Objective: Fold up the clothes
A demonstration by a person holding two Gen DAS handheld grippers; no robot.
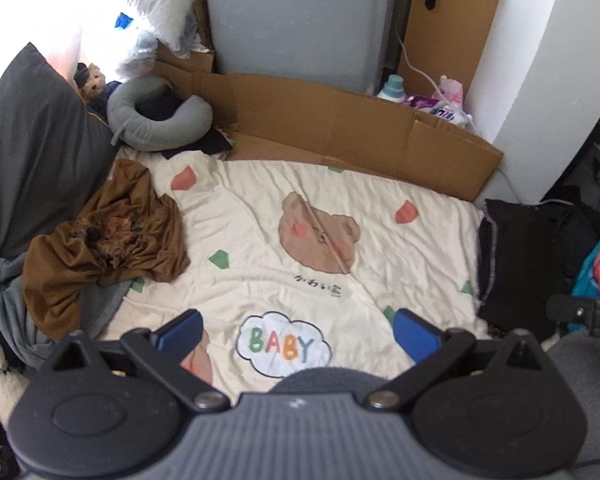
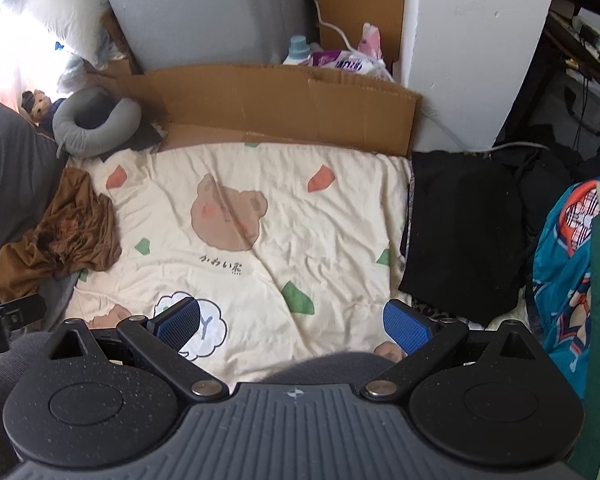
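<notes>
On a bed covered by a cream blanket printed with brown bear faces, small red and green shapes and a white cloud reading "BABY", two pairs of hand-held tongs hover side by side, both angled steeply down at the fabric. The left tongs stand wide apart with nothing between their blue pads; below them lies only the cloud print. The right tongs are likewise spread wide and grip nothing, with bare blanket beneath them.

The clothes to be folded sit at the edges of the blanket. A crumpled brown garment lies in a heap at the left side, partly resting on a grey-blue garment that spills off the blanket's left edge. On the opposite side, a black garment lies flat, just beside the blanket's right edge, well apart from the brown heap. Neither pair of tongs touches any of them.

Beyond the far edge of the blanket, a flattened cardboard sheet stands propped against a tall grey panel. A grey U-shaped neck pillow rests at the far left corner, with a small plush toy just behind it and a dark grey pillow beside it along the left. Behind the cardboard on the right stand a bottle with a blue cap and some pink and purple packets. A bright blue patterned bag sits at the far right, near the black garment.
</notes>
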